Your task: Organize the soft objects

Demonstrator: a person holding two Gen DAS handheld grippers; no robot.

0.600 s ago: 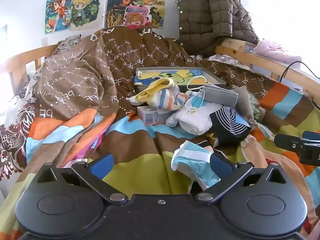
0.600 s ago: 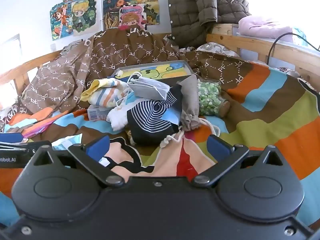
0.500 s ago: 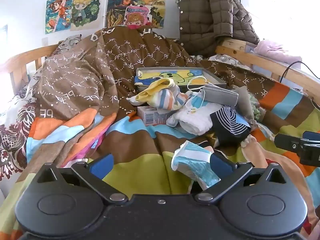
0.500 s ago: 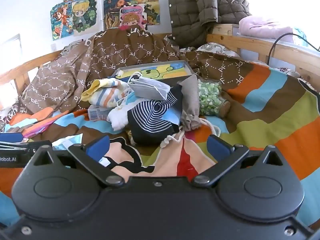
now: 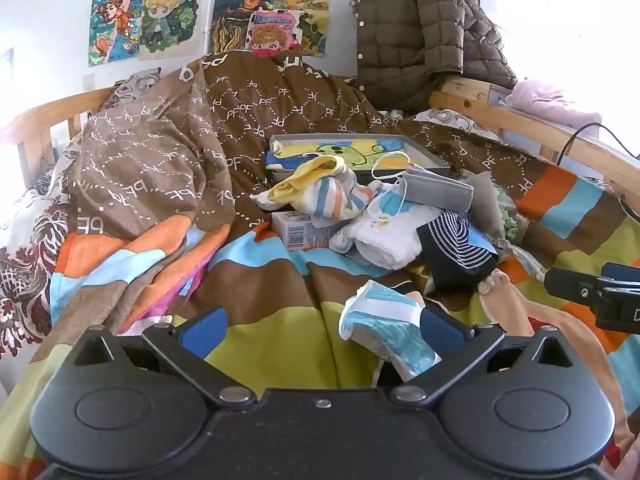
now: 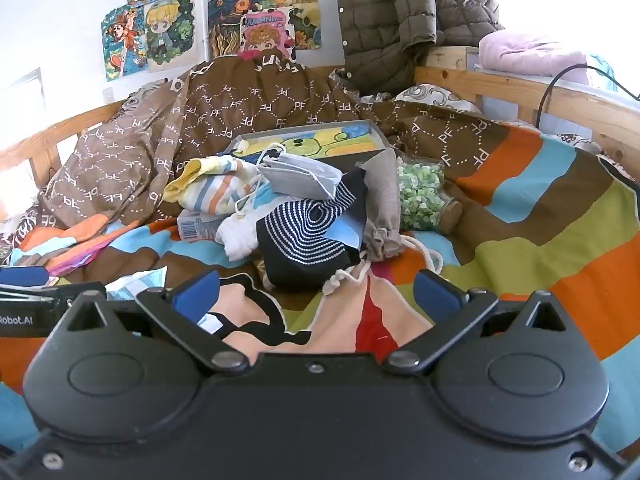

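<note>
A heap of soft things lies mid-bed: a yellow striped sock [image 5: 320,190], a grey face mask [image 5: 436,191], white cloth [image 5: 388,242] and a dark striped sock [image 5: 456,248]. My left gripper [image 5: 320,328] is open low over the striped blanket. A crumpled blue-and-white piece [image 5: 380,328] lies against its right finger, not clamped. My right gripper [image 6: 316,292] is open above a peach, red and black drawstring bag [image 6: 332,320], just short of the dark striped sock [image 6: 312,236]. A grey pouch [image 6: 380,208] leans beside that sock.
A grey tray [image 5: 428,156] with a painted picture sits behind the heap, and a small carton [image 5: 300,232] lies under the socks. A bag of green bits [image 6: 420,196] lies right of the pouch. A bunched brown quilt [image 5: 160,160] fills the left; wooden rails [image 6: 540,96] edge the bed.
</note>
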